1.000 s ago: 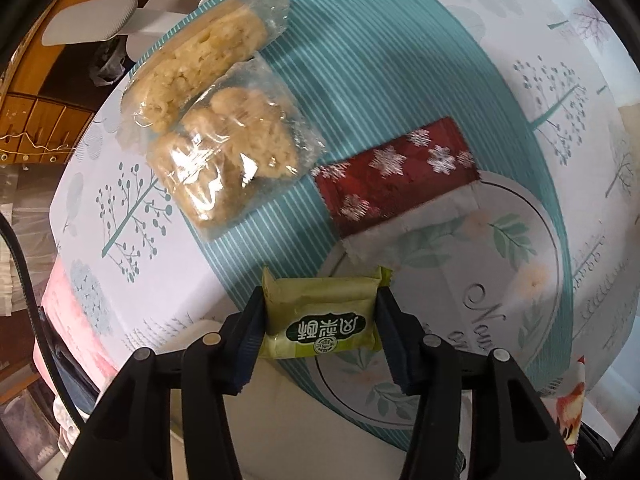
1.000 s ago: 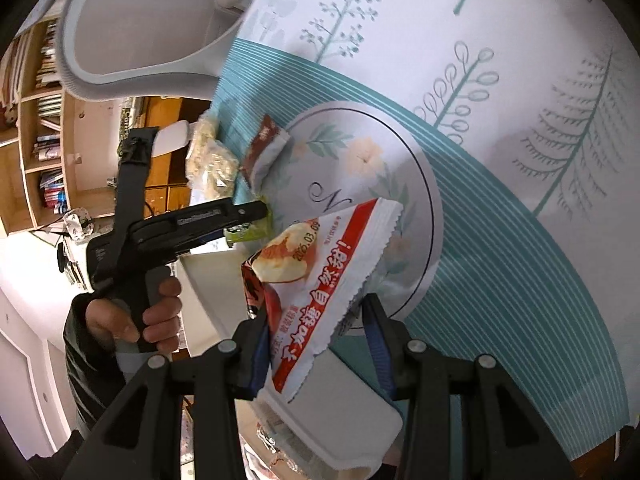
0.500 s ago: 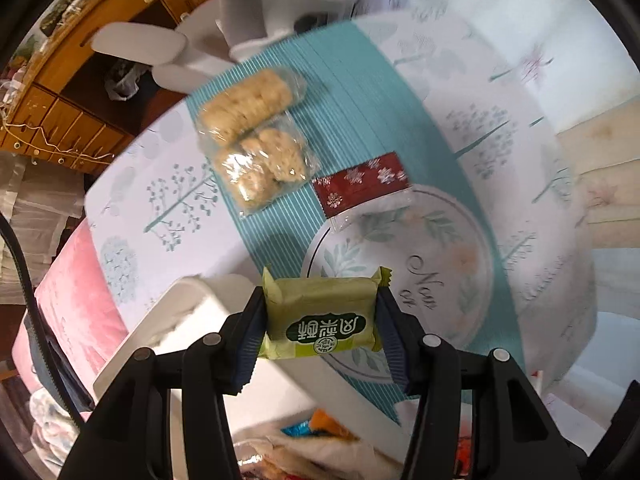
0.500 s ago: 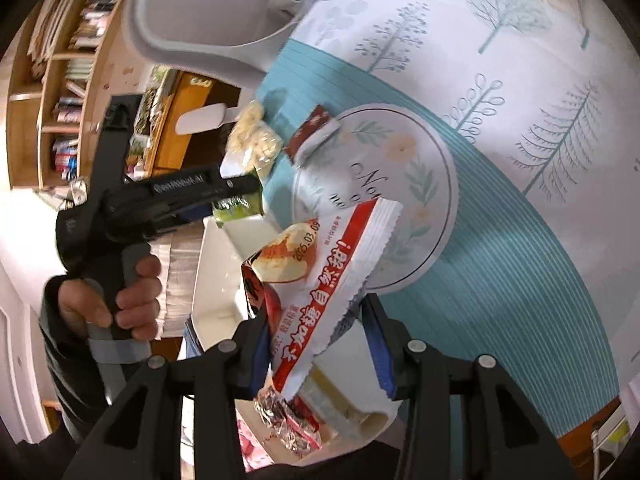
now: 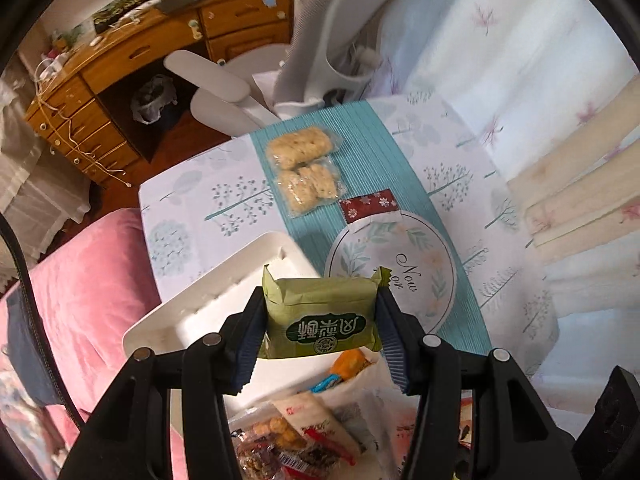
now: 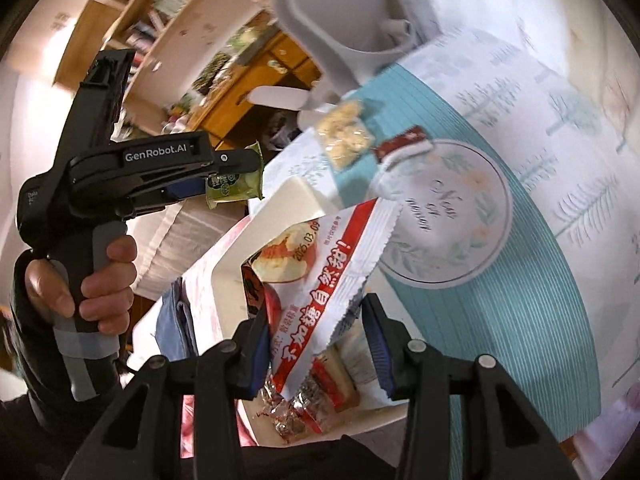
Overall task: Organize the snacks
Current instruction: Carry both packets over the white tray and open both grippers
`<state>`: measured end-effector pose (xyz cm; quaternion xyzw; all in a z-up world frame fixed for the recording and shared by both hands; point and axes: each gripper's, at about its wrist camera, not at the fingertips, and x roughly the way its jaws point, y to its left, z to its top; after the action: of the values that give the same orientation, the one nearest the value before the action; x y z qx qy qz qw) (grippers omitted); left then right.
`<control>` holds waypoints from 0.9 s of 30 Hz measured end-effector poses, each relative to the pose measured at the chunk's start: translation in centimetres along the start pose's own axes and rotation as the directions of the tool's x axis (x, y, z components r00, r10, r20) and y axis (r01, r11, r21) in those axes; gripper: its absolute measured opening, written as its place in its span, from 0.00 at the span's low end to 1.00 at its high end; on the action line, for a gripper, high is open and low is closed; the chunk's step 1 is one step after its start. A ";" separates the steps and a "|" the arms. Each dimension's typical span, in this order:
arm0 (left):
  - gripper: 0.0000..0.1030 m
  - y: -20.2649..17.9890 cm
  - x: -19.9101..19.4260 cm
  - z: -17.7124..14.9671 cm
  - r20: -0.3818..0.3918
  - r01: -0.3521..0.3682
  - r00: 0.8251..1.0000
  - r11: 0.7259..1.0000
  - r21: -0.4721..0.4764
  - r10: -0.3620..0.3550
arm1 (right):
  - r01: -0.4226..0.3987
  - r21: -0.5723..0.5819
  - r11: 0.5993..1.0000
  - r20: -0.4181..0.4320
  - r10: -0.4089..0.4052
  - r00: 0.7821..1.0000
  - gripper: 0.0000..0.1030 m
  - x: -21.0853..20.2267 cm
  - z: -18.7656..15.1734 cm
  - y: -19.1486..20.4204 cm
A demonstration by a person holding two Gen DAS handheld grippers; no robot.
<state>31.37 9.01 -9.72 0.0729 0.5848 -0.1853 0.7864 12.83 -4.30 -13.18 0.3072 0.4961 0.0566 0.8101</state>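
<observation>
Left tool (image 5: 320, 316) clamps one green packet (image 5: 320, 322), right tool (image 6: 316, 344) one red-white packet (image 6: 320, 280), both above the white bin (image 5: 224, 296). Bin contents partly hidden, uncountable. On the desk (image 5: 452, 152): two clear cracker bags (image 5: 306, 168), one red packet (image 5: 370, 206).

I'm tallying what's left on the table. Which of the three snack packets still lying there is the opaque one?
The dark red snowflake packet, lying at the rim of the printed circle. The two clear bags of pale puffed cakes beside it show their contents.
</observation>
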 end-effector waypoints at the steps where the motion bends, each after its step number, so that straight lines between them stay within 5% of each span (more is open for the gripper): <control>1: 0.50 0.6 -0.4 -0.7 0.013 0.013 1.000 1.000 -0.005 -0.013 | -0.001 -0.019 1.000 0.003 0.001 1.000 0.41 0.0 -0.4 0.6; 16: 0.50 8.7 -2.0 -10.5 0.073 0.104 0.993 0.987 -0.119 -0.096 | 0.051 -0.165 0.985 -0.010 -0.053 0.999 0.41 2.4 -6.5 6.7; 27: 0.59 10.0 -0.5 -16.1 0.040 0.162 0.987 0.977 -0.140 -0.158 | 0.096 -0.247 0.964 -0.014 -0.103 0.995 0.50 3.4 -10.5 9.1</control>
<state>20.68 23.66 -15.16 -0.0336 0.5893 -0.2066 0.7804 7.74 9.04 -14.11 0.1782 0.5107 0.0810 0.8372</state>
